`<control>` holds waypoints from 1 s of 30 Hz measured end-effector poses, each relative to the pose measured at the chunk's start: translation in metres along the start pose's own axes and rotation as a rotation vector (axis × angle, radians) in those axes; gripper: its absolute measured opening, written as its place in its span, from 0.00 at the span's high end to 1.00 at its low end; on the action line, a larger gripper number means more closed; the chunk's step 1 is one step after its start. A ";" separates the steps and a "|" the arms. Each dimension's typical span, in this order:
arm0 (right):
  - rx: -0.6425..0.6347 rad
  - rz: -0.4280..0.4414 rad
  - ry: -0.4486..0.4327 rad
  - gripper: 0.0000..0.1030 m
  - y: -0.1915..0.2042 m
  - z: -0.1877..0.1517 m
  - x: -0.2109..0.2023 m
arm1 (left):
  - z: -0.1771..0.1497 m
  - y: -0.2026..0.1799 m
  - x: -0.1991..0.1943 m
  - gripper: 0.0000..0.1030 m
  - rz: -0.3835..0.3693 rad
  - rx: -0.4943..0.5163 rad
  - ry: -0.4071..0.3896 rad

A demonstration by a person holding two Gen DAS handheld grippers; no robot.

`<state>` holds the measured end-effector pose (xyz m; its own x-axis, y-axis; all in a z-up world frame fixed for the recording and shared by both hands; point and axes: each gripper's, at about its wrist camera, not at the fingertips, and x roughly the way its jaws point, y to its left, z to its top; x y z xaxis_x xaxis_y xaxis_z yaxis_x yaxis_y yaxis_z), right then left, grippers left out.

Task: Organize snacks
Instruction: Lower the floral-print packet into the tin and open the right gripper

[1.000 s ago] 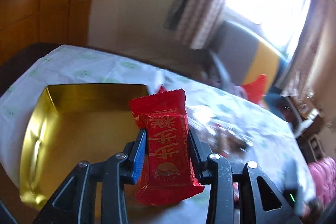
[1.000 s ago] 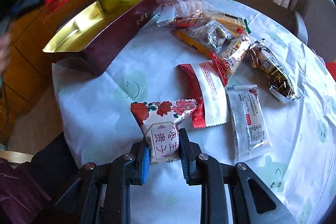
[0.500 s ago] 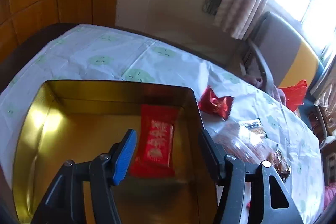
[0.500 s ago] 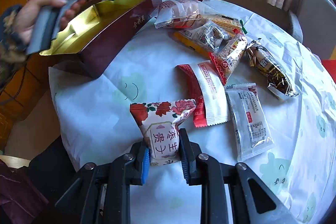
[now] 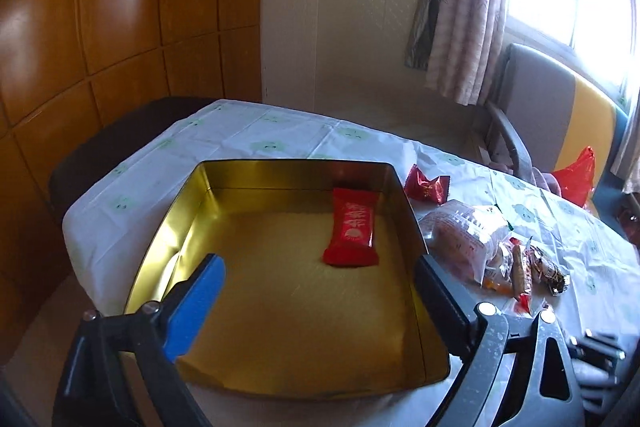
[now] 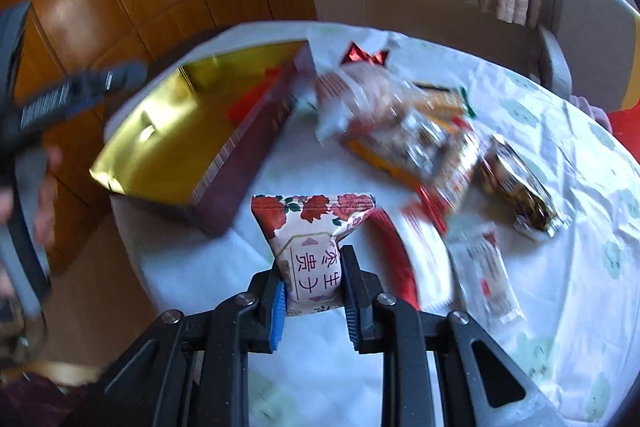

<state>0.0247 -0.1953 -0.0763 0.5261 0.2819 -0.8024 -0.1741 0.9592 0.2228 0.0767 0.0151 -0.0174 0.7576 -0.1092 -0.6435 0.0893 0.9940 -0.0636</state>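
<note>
A gold-lined box (image 5: 192, 187) with dark red outer walls (image 6: 240, 163) sits at the table's left edge. One red snack packet (image 5: 353, 231) lies flat inside it, near the right wall. My left gripper (image 5: 316, 267) hovers over the box; its jaws are opening wide, with nothing between them. My right gripper (image 6: 314, 275) is shut on a white packet with red roses (image 6: 312, 231), lifted off the table beside the box. Several other wrapped snacks (image 6: 424, 143) lie scattered on the cloth.
The round table wears a white cloth with green faces (image 5: 260, 131). A small red candy (image 5: 426, 185) lies just outside the box. A chair (image 5: 560, 115) stands beyond the table by the window; wood panelling (image 5: 100, 27) is at left. A person's hand (image 6: 44, 195) holds the left gripper.
My left gripper let go of the red packet, which now lies in the box, and its jaws spread wide. My right gripper lifted the rose packet off the table.
</note>
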 end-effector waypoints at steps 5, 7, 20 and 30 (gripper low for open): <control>-0.008 0.075 -0.037 0.77 0.033 0.042 0.002 | -0.006 0.010 -0.005 0.07 -0.009 -0.010 0.008; -0.028 0.085 -0.042 0.77 0.047 0.056 0.005 | -0.008 0.015 -0.004 0.07 -0.015 -0.021 0.015; -0.021 0.086 0.009 0.75 0.082 0.094 0.061 | -0.010 0.055 0.010 0.09 -0.063 -0.105 0.087; 0.094 0.114 -0.037 0.66 0.059 0.062 0.043 | -0.009 0.065 0.002 0.15 -0.068 -0.099 0.088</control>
<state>0.0886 -0.1249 -0.0631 0.5376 0.3882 -0.7485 -0.1565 0.9182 0.3638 0.0778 0.0794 -0.0297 0.6923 -0.1797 -0.6989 0.0710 0.9808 -0.1818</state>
